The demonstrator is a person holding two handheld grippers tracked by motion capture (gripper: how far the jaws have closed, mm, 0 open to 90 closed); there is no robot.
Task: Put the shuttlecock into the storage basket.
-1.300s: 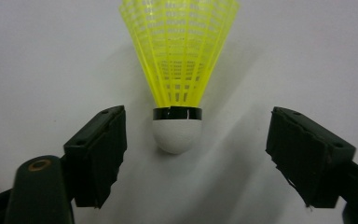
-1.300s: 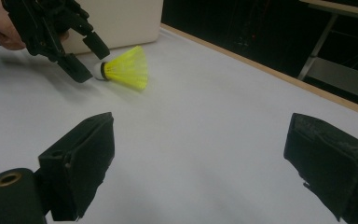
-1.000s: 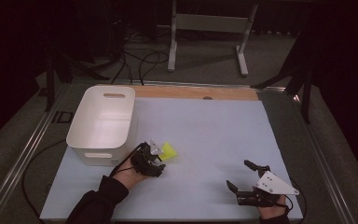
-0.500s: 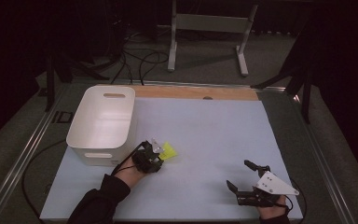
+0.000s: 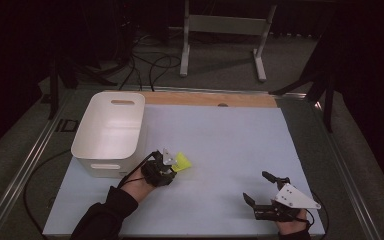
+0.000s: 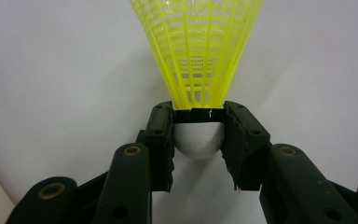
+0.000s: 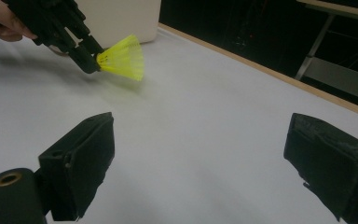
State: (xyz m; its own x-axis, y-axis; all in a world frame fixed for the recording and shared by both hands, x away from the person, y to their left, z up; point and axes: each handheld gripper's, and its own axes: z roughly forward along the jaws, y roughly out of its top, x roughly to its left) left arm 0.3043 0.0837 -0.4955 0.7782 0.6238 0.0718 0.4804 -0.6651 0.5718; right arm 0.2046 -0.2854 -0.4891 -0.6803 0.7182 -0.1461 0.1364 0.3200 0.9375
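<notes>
**A:** Where are the tongs, and what are they doing?

**B:** The left tongs [image 6: 199, 140] are clamped on a yellow shuttlecock [image 6: 198, 56]. The two black jaws press on either side of its rounded white nose, just below a dark band where the yellow mesh skirt begins. The skirt fans away from the jaws, free of them. The right tongs [image 5: 265, 192] sit near the front right corner of the table [image 5: 230, 140], jaws wide apart, with nothing between them.

**B:** From above, the shuttlecock sits just beside the front right corner of a white bin [image 5: 111, 131], at the tip of the left tongs. Whether it rests on the pale tabletop or hangs just clear of it, I cannot tell. The right tongs are well apart from it.

**A:** How would the shuttlecock handle?

**B:** My judgement: very light, so it needs almost no squeeze. The nose looks firm and is the right place to hold it. Being round, it could roll or pop out if the jaws close off-centre. The skirt is thin plastic mesh, springy and easy to crush, so it is best left alone.

**A:** And around them?

**B:** The bin looks empty. Beyond the table's far edge lie a dark floor, cables and a metal stand.
</notes>
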